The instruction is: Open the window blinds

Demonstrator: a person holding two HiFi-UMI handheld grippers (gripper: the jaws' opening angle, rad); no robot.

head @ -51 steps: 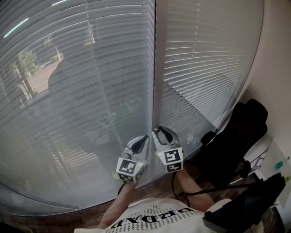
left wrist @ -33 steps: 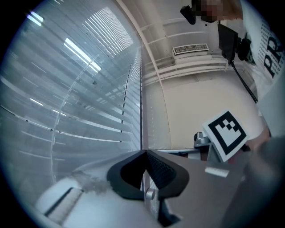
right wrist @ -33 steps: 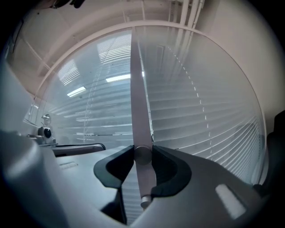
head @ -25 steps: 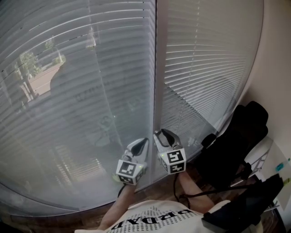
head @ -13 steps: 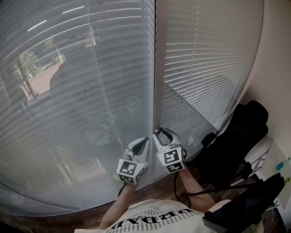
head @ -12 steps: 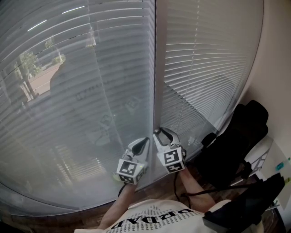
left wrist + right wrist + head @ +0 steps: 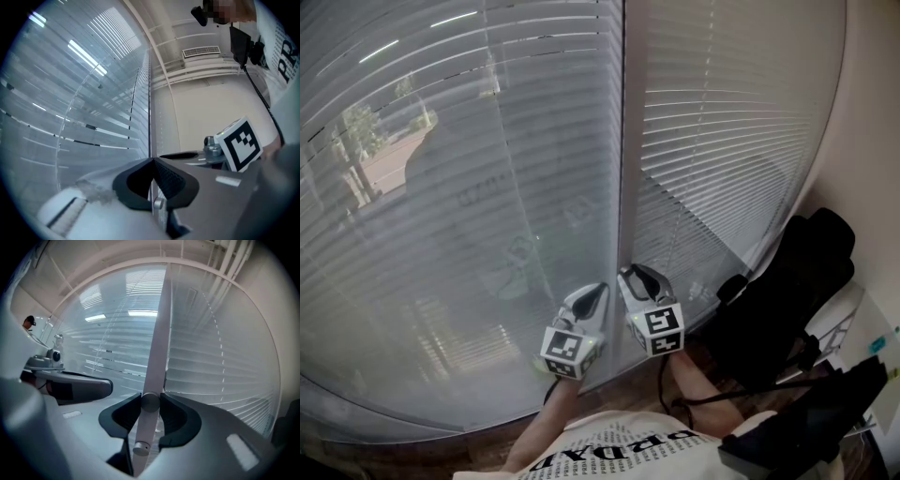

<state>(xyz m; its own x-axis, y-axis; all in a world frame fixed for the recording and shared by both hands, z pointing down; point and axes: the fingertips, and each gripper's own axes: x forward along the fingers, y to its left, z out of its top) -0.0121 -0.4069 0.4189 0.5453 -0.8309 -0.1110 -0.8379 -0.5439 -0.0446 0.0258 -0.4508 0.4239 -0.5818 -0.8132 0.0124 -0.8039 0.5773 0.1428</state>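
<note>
At the lower part of the window, both grippers are held level and side by side, pointing at the blinds (image 7: 487, 187). The blinds hang directly ahead with their slats turned mostly shut.

Left gripper (image 7: 594, 292): jaws closed tip to tip, with nothing between them. It sits just left of the window post (image 7: 623, 141), in front of the left panel.

Right gripper (image 7: 634, 276): positioned at the post, just beside the left gripper. Its jaws have just been closing. A pale round wand (image 7: 150, 401) stands between the pads (image 7: 172, 413) and touches both. Above the jaws the wand lines up with the post, so the two cannot be separated by eye.

A black chair (image 7: 787, 281) stands to the right.
</note>
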